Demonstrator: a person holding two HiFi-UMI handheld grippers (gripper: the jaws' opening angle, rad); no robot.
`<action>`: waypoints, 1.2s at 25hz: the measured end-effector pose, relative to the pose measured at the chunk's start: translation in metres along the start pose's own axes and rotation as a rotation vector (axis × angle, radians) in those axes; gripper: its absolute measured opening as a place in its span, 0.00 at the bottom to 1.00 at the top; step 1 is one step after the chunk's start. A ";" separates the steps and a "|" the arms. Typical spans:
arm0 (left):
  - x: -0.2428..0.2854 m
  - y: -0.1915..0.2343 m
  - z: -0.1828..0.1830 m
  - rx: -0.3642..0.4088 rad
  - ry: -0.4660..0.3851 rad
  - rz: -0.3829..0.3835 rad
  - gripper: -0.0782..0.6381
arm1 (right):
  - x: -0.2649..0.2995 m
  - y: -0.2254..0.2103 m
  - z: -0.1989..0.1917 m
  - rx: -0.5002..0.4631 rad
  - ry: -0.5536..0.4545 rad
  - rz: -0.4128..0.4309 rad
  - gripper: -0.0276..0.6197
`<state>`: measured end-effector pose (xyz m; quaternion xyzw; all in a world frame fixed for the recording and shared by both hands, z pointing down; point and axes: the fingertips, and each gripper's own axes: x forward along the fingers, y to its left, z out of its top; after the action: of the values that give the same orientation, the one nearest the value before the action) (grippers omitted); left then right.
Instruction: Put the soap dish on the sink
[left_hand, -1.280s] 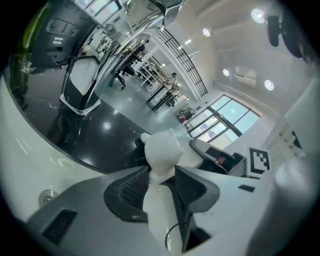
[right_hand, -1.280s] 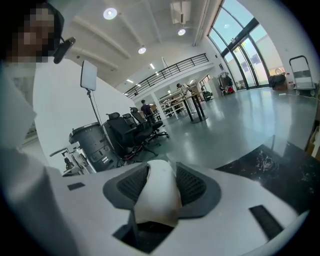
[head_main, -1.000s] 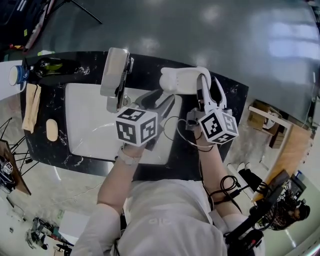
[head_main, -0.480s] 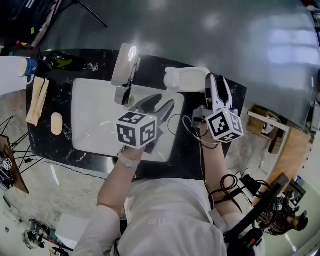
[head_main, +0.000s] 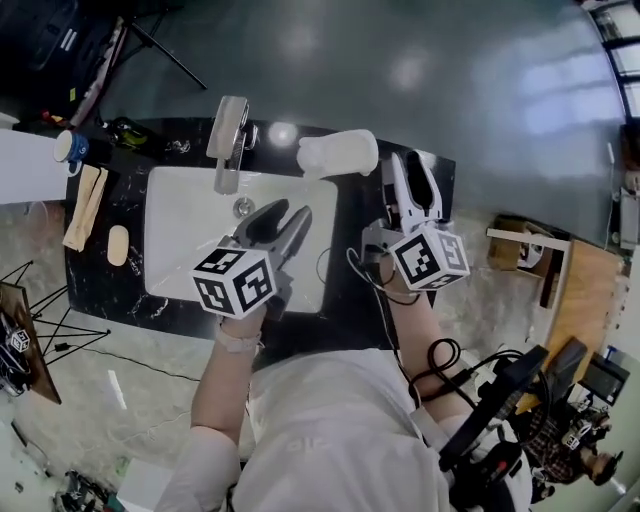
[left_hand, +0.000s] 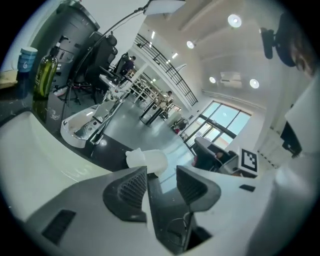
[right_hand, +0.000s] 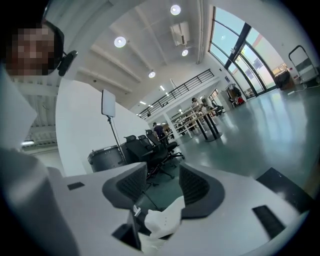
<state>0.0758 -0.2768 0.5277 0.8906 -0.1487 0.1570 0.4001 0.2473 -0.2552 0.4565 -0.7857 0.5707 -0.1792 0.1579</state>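
Note:
The white soap dish (head_main: 338, 153) lies on the black marble counter (head_main: 355, 235) behind the sink's (head_main: 180, 235) right corner, next to the faucet (head_main: 228, 140). My left gripper (head_main: 290, 212) hovers over the basin's right side, its jaws open and empty. It stands nearer me than the dish. My right gripper (head_main: 405, 165) is just right of the dish, apart from it, also open with nothing between its jaws. The left gripper view shows the dish (left_hand: 146, 159) beyond the open left gripper (left_hand: 161, 175). In the right gripper view the dish (right_hand: 162, 220) sits below the open right gripper (right_hand: 162, 175).
A bar of soap (head_main: 118, 244) and a tan cloth (head_main: 85, 205) lie on the counter left of the basin. A blue cup (head_main: 70, 146) and a green bottle (head_main: 125, 130) stand at the back left corner. The counter's front edge is close to my body.
Both grippers have risen and drawn back toward me, away from the soap dish. The dish stays on the counter behind the sink.

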 end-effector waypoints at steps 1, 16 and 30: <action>-0.007 -0.007 0.002 0.004 -0.021 -0.002 0.36 | -0.007 0.006 0.006 0.006 -0.011 0.017 0.34; -0.092 -0.105 -0.014 0.055 -0.216 0.001 0.31 | -0.126 0.050 0.041 0.066 -0.043 0.208 0.34; -0.126 -0.152 -0.056 0.044 -0.295 -0.027 0.22 | -0.216 0.056 0.045 0.148 -0.060 0.310 0.34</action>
<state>0.0114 -0.1201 0.4119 0.9144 -0.1906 0.0222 0.3564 0.1596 -0.0642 0.3698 -0.6796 0.6652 -0.1709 0.2579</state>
